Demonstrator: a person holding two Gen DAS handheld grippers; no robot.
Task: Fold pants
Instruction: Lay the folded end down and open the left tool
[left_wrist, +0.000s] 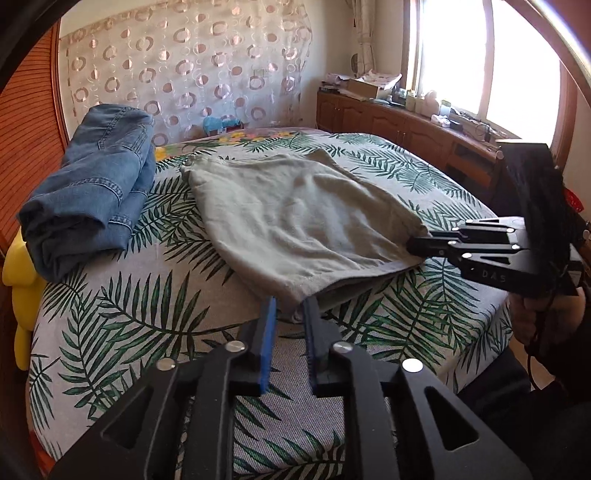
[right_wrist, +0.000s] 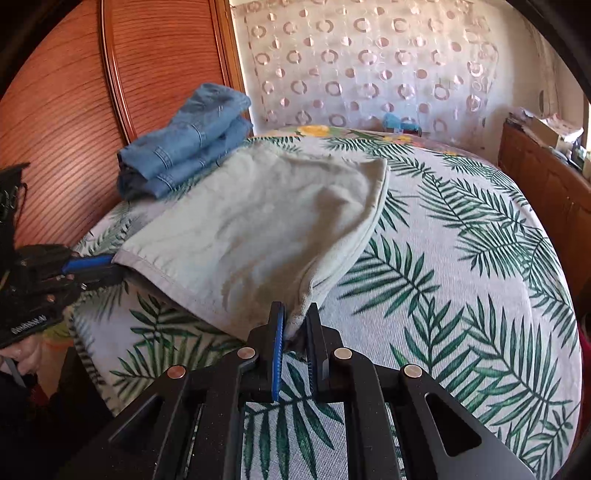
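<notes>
Pale grey-green pants (left_wrist: 295, 218) lie folded on the leaf-print bed, also in the right wrist view (right_wrist: 251, 229). My left gripper (left_wrist: 290, 306) is shut on the near hem corner of the pants; it shows at the left in the right wrist view (right_wrist: 110, 267). My right gripper (right_wrist: 297, 319) is shut on the other hem corner, and it shows at the right in the left wrist view (left_wrist: 415, 245). Both corners are held slightly above the bed.
Folded blue jeans (left_wrist: 92, 192) sit at the bed's left by the wooden headboard (right_wrist: 66, 110). The bedspread (left_wrist: 147, 332) extends all around. A wooden cabinet (left_wrist: 406, 125) with clutter runs under the window. A yellow object (left_wrist: 18, 273) is at the bed's left edge.
</notes>
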